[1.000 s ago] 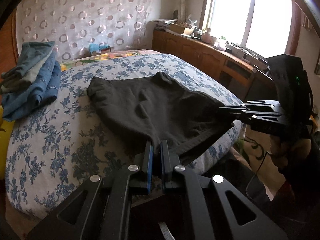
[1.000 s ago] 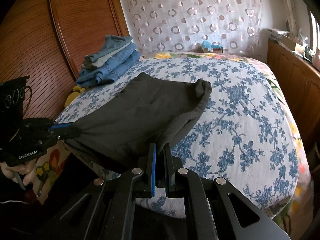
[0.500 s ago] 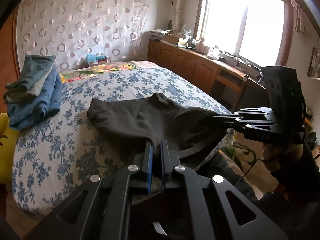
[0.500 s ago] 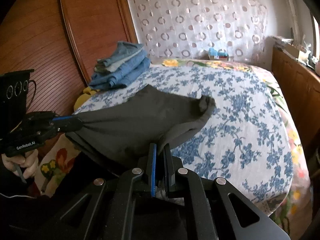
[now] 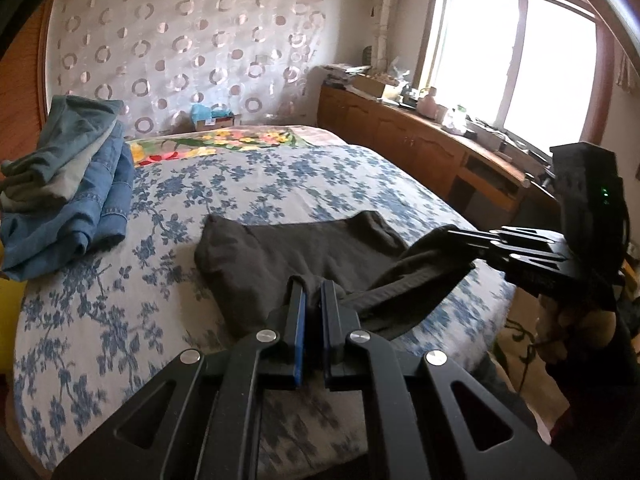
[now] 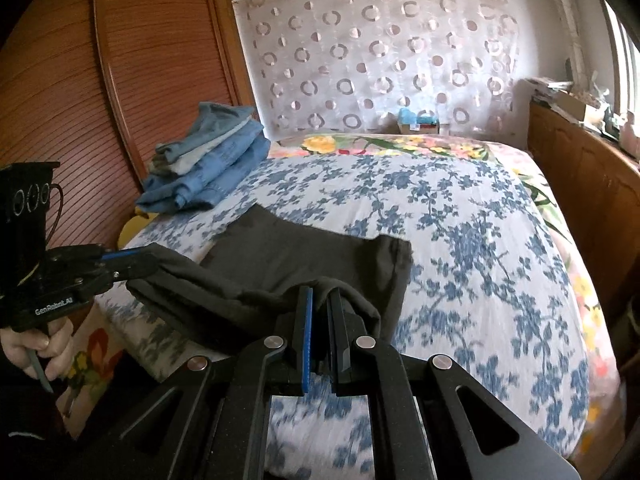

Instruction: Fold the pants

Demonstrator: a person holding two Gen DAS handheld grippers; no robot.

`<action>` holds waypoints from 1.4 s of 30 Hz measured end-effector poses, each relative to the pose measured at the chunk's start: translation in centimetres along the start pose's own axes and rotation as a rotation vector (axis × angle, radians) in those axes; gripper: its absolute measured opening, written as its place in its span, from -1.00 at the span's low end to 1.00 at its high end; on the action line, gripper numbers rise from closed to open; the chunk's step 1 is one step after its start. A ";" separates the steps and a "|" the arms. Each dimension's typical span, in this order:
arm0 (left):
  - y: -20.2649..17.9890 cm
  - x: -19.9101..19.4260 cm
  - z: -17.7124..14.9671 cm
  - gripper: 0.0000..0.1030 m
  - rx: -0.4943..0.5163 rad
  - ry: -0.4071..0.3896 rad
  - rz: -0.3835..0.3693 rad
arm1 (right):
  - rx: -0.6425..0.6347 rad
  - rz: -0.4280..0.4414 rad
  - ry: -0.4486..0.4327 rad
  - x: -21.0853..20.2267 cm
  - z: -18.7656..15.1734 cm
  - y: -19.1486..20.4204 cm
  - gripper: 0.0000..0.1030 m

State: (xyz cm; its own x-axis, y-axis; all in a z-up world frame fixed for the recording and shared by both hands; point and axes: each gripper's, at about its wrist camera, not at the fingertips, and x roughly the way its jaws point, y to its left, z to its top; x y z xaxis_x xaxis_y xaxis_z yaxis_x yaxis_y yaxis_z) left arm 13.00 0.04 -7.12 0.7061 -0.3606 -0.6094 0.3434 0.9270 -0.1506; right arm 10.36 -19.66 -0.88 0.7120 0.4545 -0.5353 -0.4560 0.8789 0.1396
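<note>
The dark grey pants [image 5: 296,252] lie on the bed with the blue-flowered cover, their far part flat on it; they also show in the right wrist view [image 6: 304,256]. My left gripper [image 5: 313,286] is shut on the near edge of the pants. My right gripper [image 6: 320,294] is shut on the same near edge further along, and it shows at the right in the left wrist view [image 5: 452,236]. The left gripper shows at the left in the right wrist view [image 6: 148,260]. The near edge is lifted above the bed and carried over the flat part.
A stack of folded jeans [image 5: 68,188] sits at the bed's far left corner [image 6: 208,168]. A wooden sideboard [image 5: 432,148] with clutter runs under the window on the right. A wooden wardrobe [image 6: 88,100] stands on the left. The bed cover [image 6: 460,240] stretches right of the pants.
Both grippers have carried the near edge of the pants up and forward over the bed. The pants now look shorter, with the near part doubled toward the far part.
</note>
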 end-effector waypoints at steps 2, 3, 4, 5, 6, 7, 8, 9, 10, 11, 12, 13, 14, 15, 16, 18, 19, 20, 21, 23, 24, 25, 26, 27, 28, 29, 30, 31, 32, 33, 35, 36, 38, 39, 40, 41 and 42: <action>0.3 0.5 0.6 -0.86 0.004 -0.003 0.015 | -0.002 -0.005 0.000 0.9 0.5 0.0 -0.88; 0.4 0.6 0.8 -0.86 0.004 -0.003 0.018 | -0.003 -0.008 0.000 1.4 0.9 -0.1 -0.88; 0.5 0.7 1.1 -0.86 0.005 -0.006 0.021 | -0.003 -0.009 0.001 1.8 1.3 -0.2 -0.88; 0.5 0.7 1.4 -0.86 0.005 -0.012 0.024 | -0.004 -0.011 0.000 2.2 1.6 -0.3 -0.88; 0.6 0.6 1.7 -0.86 0.006 -0.016 0.026 | -0.004 -0.013 -0.002 2.4 2.0 -0.4 -0.88; 0.6 0.5 2.0 -0.86 0.010 -0.021 0.029 | -0.005 -0.015 -0.004 2.7 2.3 -0.4 -0.88; 0.6 0.4 2.4 -0.86 0.013 -0.030 0.036 | -0.008 -0.020 -0.007 2.8 2.6 -0.3 -0.88; 0.8 0.1 2.7 -0.86 0.010 -0.041 0.039 | -0.009 -0.029 -0.010 2.9 2.9 -0.2 -0.88; 0.9 -0.1 3.0 -0.86 0.002 -0.050 0.035 | -0.004 -0.034 -0.018 3.1 3.3 -0.3 -0.88; 0.9 -0.4 3.4 -0.86 -0.004 -0.061 0.031 | 0.004 -0.027 -0.027 3.1 3.6 -0.3 -0.88; 1.0 -0.7 3.8 -0.86 -0.002 -0.071 0.034 | 0.010 -0.022 -0.037 3.1 3.8 -0.3 -0.88; 0.9 -0.8 4.0 -0.86 0.001 -0.077 0.037 | 0.010 -0.025 -0.047 3.2 4.1 -0.2 -0.88; 0.9 -0.8 4.4 -0.86 0.007 -0.082 0.043 | 0.006 -0.030 -0.056 3.2 4.2 -0.1 -0.88; 0.9 -0.6 4.6 -0.86 0.013 -0.084 0.048 | 0.000 -0.035 -0.062 3.4 4.4 0.0 -0.88; 0.9 -0.4 4.9 -0.86 0.018 -0.085 0.055 | -0.005 -0.041 -0.064 3.7 4.4 0.1 -0.88; 1.0 0.4 5.1 -0.86 0.026 -0.074 0.082 | -0.025 -0.076 -0.060 4.7 4.4 0.4 -0.88; 1.1 0.9 5.1 -0.86 0.027 -0.064 0.098 | -0.037 -0.092 -0.050 5.5 4.3 0.5 -0.88; 1.3 1.3 4.9 -0.86 0.023 -0.053 0.101 | -0.040 -0.094 -0.036 6.1 4.2 0.6 -0.88; 1.4 1.6 4.7 -0.86 0.019 -0.046 0.100 | -0.040 -0.093 -0.024 6.7 4.2 0.6 -0.88; 1.6 2.3 4.2 -0.85 0.014 -0.030 0.112 | -0.043 -0.100 -0.003 7.8 4.2 0.6 -0.88; 1.7 2.5 4.0 -0.82 0.010 -0.023 0.116 | -0.040 -0.097 0.006 8.2 4.1 0.6 -0.88; 1.9 2.8 3.8 -0.77 0.005 -0.015 0.115 | -0.034 -0.091 0.014 8.6 4.1 0.5 -0.88; 1.9 2.9 3.7 -0.74 0.002 -0.009 0.111 | -0.027 -0.087 0.020 8.8 4.1 0.3 -0.88; 2.1 3.0 3.6 -0.60 0.000 -0.002 0.110 | -0.019 -0.089 0.025 9.1 4.3 0.0 -0.87; 2.1 3.1 3.6 -0.48 0.001 -0.001 0.115 | -0.013 -0.096 0.030 9.4 4.4 -0.2 -0.81; 2.1 3.0 3.6 -0.43 0.002 -0.001 0.116 | -0.007 -0.109 0.033 9.6 4.5 -0.4 -0.70; 2.1 2.9 3.5 -0.30 0.000 -0.003 0.116 | -0.004 -0.125 0.035 9.7 4.6 -0.5 -0.58; 2.2 2.8 3.5 -0.07 -0.004 -0.007 0.113 | -0.009 -0.148 0.037 9.7 4.6 -0.7 -0.51; 2.3 2.6 3.3 -0.03 -0.013 -0.014 0.102 | -0.022 -0.176 0.038 9.7 4.6 -0.6 -0.40; 2.3 2.5 3.2 0.02 -0.017 -0.015 0.094 | -0.029 -0.188 0.037 9.7 4.6 -0.7 -0.37; 2.4 2.3 2.7 0.21 -0.022 -0.011 0.086 | -0.025 -0.183 0.032 9.3 4.4 -0.9 -0.35; 2.5 2.3 2.5 0.29 -0.023 -0.010 0.089 | -0.022 -0.181 0.031 9.1 4.3 -1.0 -0.34; 2.6 2.4 1.6 0.31 -0.029 -0.001 0.098 | -0.019 -0.182 0.028 8.5 3.8 -1.3 -0.33; 2.7 2.6 1.1 0.31 -0.030 0.010 0.103 | -0.016 -0.176 0.029 8.3 3.6 -1.5 -0.33; 2.8 2.8 0.5 0.31 -0.032 0.025 0.104 | -0.010 -0.165 0.032 7.9 3.3 -1.6 -0.33; 3.0 2.9 0.0 0.31 -0.035 0.037 0.101 | -0.001 -0.152 0.038 7.7 3.0 -1.7 -0.33; 3.1 3.0 -0.5 0.31 -0.040 0.050 0.095 | 0.007 -0.135 0.045 7.3 2.5 -2.0 -0.33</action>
State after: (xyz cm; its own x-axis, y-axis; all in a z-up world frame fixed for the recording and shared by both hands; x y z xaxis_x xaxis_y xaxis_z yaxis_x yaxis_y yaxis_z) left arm 15.92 1.90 -9.79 0.7024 -0.2660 -0.6602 0.2504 0.9606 -0.1206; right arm 17.78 -17.74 -2.96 0.7418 0.3248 -0.5867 -0.3538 0.9328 0.0691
